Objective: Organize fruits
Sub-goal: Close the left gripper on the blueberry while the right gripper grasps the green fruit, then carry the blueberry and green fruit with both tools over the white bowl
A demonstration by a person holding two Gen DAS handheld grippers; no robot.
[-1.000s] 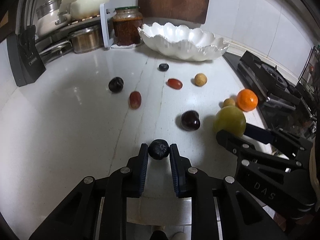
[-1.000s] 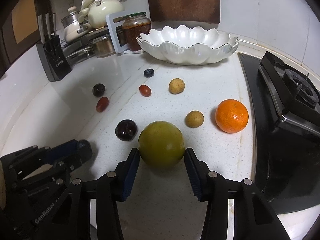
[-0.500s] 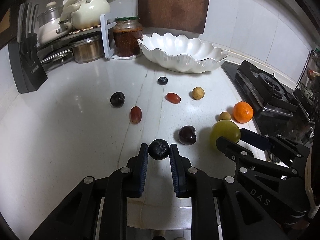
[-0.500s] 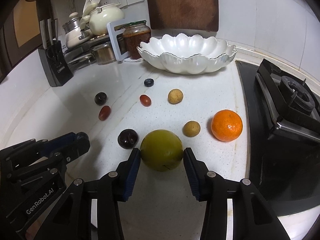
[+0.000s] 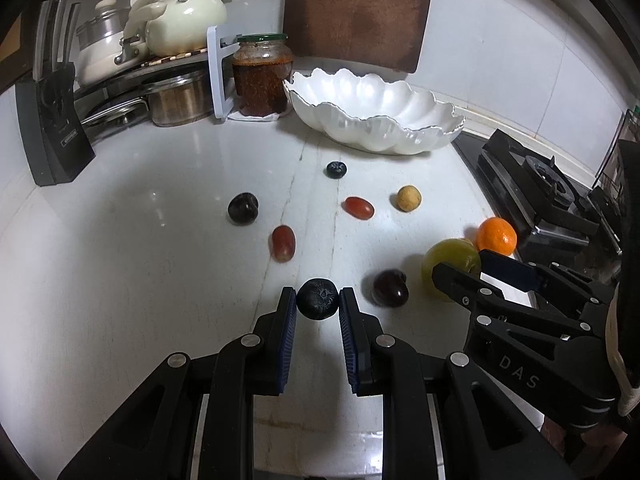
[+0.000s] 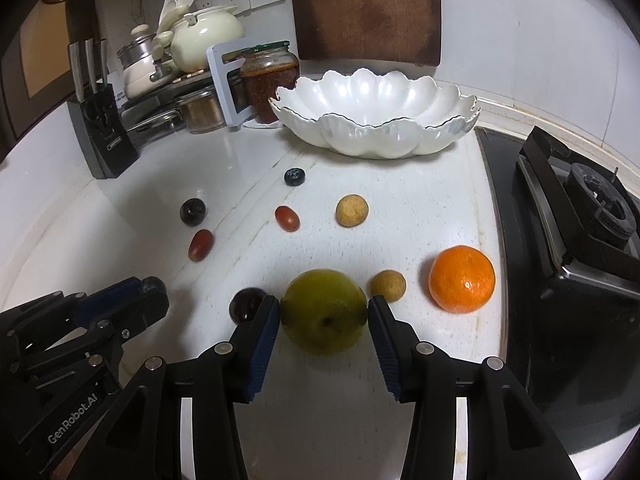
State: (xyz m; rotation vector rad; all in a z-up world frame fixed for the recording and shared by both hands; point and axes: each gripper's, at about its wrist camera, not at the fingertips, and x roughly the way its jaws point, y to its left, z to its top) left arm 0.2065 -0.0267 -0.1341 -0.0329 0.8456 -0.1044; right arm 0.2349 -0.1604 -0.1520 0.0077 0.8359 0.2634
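Observation:
My left gripper [image 5: 318, 300] is shut on a dark blueberry [image 5: 317, 299] and holds it above the white counter. My right gripper [image 6: 323, 310] is shut on a large green fruit [image 6: 323, 312], lifted off the counter. On the counter lie an orange [image 6: 462, 279], two tan longans [image 6: 351, 210] [image 6: 387, 285], two red grape tomatoes [image 6: 287, 218] [image 6: 201, 244], two dark plums [image 6: 193, 211] [image 6: 246, 304] and a second blueberry [image 6: 295, 176]. The white scalloped bowl [image 6: 380, 136] stands empty at the back.
A gas hob [image 6: 576, 240] borders the counter on the right. A knife block [image 6: 102, 136], pots [image 5: 176, 98], a teapot [image 6: 206, 36] and a sauce jar [image 6: 270, 80] line the back left. A wooden board [image 6: 366, 8] leans on the wall.
Both grippers have risen and drawn back with their fruit, so the counter and bowl look farther away. The green fruit has left the counter. The loose fruits have not moved.

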